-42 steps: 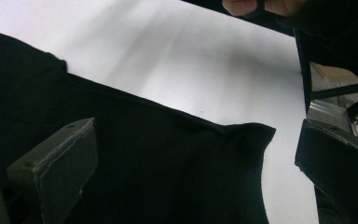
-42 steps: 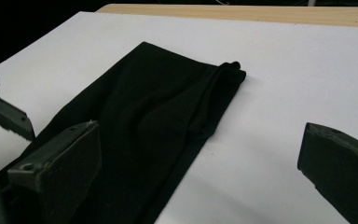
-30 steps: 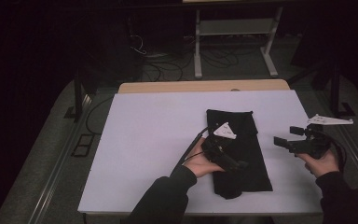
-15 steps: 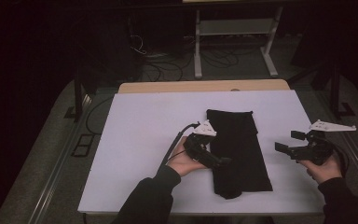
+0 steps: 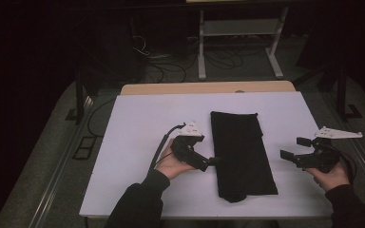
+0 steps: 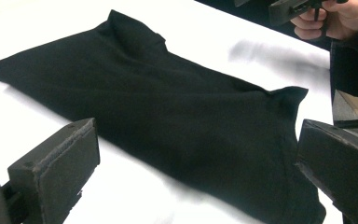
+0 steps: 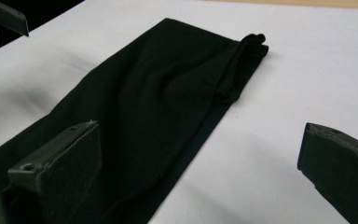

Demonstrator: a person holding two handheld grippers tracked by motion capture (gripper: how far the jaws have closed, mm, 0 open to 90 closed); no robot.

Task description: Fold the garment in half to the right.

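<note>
Dark floor and tangled cables surround the white counter (image 5: pixel 138 142), where a black cloth (image 5: pixel 241 154) lies folded into a long strip, running from the far side toward the person, slightly right of the middle. The left gripper (image 5: pixel 211 163) sits at the cloth's left edge, about halfway along, its fingers (image 6: pixel 56 172) spread wide and holding nothing. In the left gripper view the cloth lies between and beyond them. The right gripper (image 5: pixel 294 151) hovers well apart from the cloth's right edge, fingers (image 7: pixel 58 175) also wide and empty.

The work looks like another fold of the strip. To do it well, each gripper should probably take one near corner rather than the mid-edge, pinching every layer at once so the stack doesn't slide apart. The rumpled far corner (image 7: pixel 247 49) may need smoothing first. Lifting both corners together, level and slow, should keep the edges lined up as the near end is carried over the far end.
</note>
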